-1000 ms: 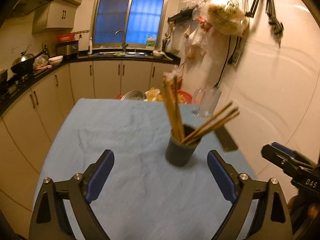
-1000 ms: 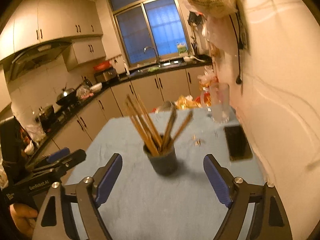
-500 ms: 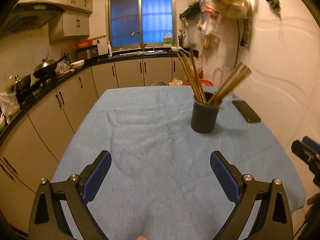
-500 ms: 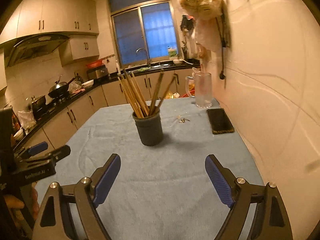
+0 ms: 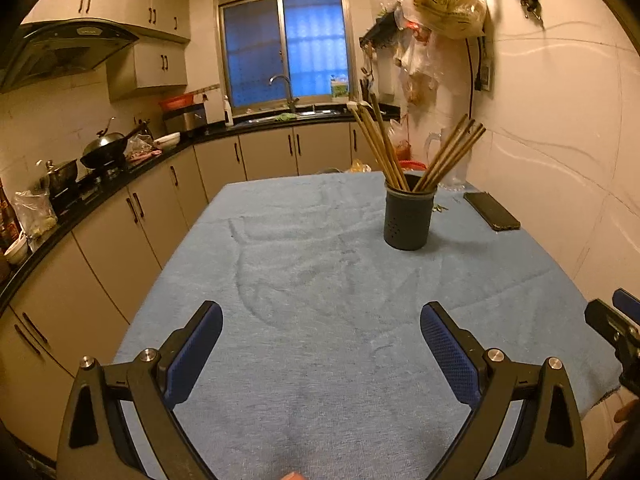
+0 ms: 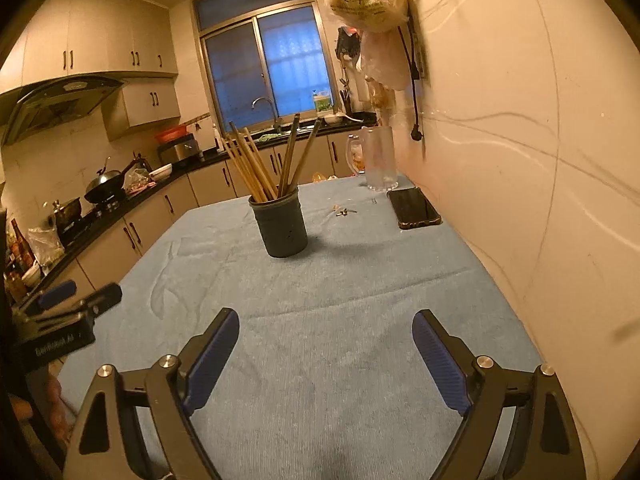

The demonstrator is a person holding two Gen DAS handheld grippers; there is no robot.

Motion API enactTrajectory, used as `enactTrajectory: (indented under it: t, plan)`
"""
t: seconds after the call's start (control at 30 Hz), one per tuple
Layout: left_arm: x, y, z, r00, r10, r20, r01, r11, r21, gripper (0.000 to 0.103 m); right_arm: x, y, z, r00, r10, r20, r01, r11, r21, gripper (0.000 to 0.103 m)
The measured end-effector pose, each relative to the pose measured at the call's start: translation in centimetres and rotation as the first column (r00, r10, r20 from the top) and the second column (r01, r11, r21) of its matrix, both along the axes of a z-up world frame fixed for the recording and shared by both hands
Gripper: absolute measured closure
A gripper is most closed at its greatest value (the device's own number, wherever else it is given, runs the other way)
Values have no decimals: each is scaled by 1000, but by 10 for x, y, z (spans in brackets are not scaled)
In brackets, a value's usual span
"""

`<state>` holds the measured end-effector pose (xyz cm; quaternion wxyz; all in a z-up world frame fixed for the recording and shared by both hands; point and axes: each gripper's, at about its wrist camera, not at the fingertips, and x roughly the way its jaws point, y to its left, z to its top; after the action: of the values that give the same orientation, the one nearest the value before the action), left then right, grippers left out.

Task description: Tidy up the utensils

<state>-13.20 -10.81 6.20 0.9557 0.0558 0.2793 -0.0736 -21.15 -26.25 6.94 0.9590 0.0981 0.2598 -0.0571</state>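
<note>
A dark round utensil holder (image 5: 409, 219) stands upright on the blue tablecloth (image 5: 320, 300), far right of centre. Several wooden chopsticks (image 5: 380, 144) stick out of it, fanned left and right. It also shows in the right wrist view (image 6: 283, 226) with its chopsticks (image 6: 256, 168). My left gripper (image 5: 322, 350) is open and empty, low over the near part of the table, well short of the holder. My right gripper (image 6: 325, 358) is open and empty, also well back from the holder. The right gripper's tip shows at the left wrist view's right edge (image 5: 616, 320).
A black phone (image 6: 414, 208) lies on the cloth by the right wall. A glass pitcher (image 6: 378, 160) stands behind it, with small scraps (image 6: 344, 211) nearby. Kitchen counters with cookware (image 5: 104, 148) run along the left. Bags hang on the wall (image 5: 444, 4).
Both grippers have pulled back from the utensil holder, which now sits farther away in both views. Both stay open and empty. The holder and chopsticks have not moved.
</note>
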Motion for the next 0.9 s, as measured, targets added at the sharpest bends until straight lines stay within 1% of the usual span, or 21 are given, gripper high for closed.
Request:
enactTrajectory:
  t: [0.23, 0.57, 0.63, 0.77, 0.9]
  plan:
    - [-9, -3, 7, 1000, 1, 22, -1, 1000, 10, 4, -16, 8, 15, 999, 0, 41, 3, 998, -58, 12]
    - [-23, 4, 27, 999, -17, 44, 20, 998, -55, 3, -31, 19, 41, 996, 20, 87, -12, 996, -91, 11]
    - [-26, 4, 32, 998, -14, 59, 18, 998, -59, 2, -33, 21, 46, 995, 21, 97, -12, 995, -101, 11]
    - [-31, 6, 39, 996, -2, 86, 7, 998, -60, 1, -38, 30, 54, 991, -14, 132, 35, 987, -159, 11]
    - [-32, 7, 42, 995, 8, 99, -2, 998, -68, 1, -39, 35, 59, 990, -2, 141, 26, 985, -168, 11]
